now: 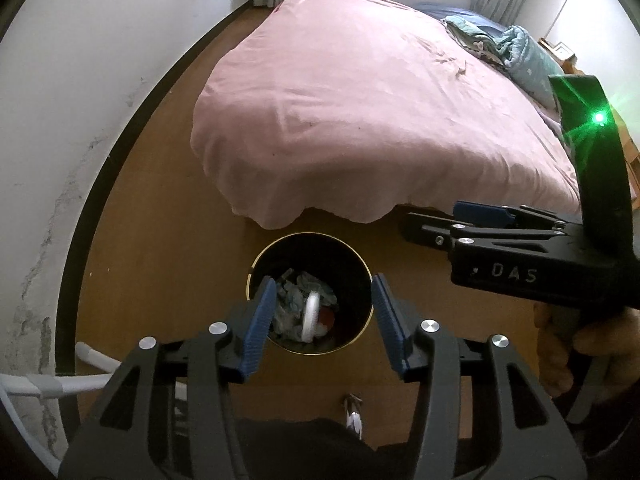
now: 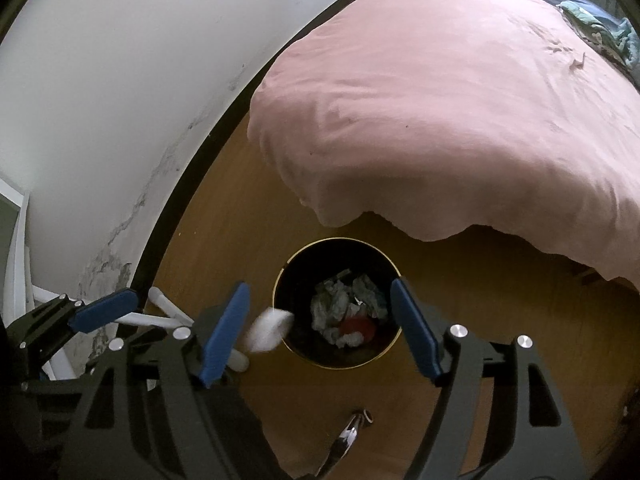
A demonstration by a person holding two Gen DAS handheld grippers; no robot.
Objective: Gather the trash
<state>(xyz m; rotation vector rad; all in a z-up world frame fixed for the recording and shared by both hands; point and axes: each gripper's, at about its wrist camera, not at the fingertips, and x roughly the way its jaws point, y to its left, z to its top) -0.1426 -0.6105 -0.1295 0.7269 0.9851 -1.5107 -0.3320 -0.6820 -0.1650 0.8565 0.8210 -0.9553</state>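
Left tongs (image 1: 323, 284) are wide, nothing between the pads. Right tongs (image 2: 319, 285) are wider still and also empty. Both point steeply down over the black trash bin (image 1: 308, 235), which stands on the wooden floor (image 1: 168, 240) just off the foot of the bed (image 1: 360, 120) with the pink cover.

The task's thing is a white wad (image 2: 268, 330), motion-blurred, seemingly in mid-air and touching neither pair of pads. In the left wrist view it sits over the bin mouth. In the right wrist view it overlaps the bin's near-left rim, just beside one blue finger. The bin already holds crumpled paper (image 2: 344, 304) and something red (image 2: 358, 326).

Risks, as judgement:
- The wad could clip the gold rim and bounce onto the floor, since the right view puts it at the edge and not over the centre.
- It is light, so it may drift or roll off the heap inside.
- The two tongs are near each other over a small opening, so a careless move could knock them together or tip the bin.
- A shiny silver scrap (image 2: 352, 432) lies on the floor near the bin, close under the tongs. What it is cannot be told, and it is easy to miss or step on.
- White tubing (image 1: 80, 384) by the wall could snag the left tongs.

Writing: "DAS" (image 1: 514, 274) in raised letters on the black body of the right tongs, gripped by a hand (image 1: 580, 344). A green light (image 1: 599, 118) glows on its upright mount. No other label is readable.
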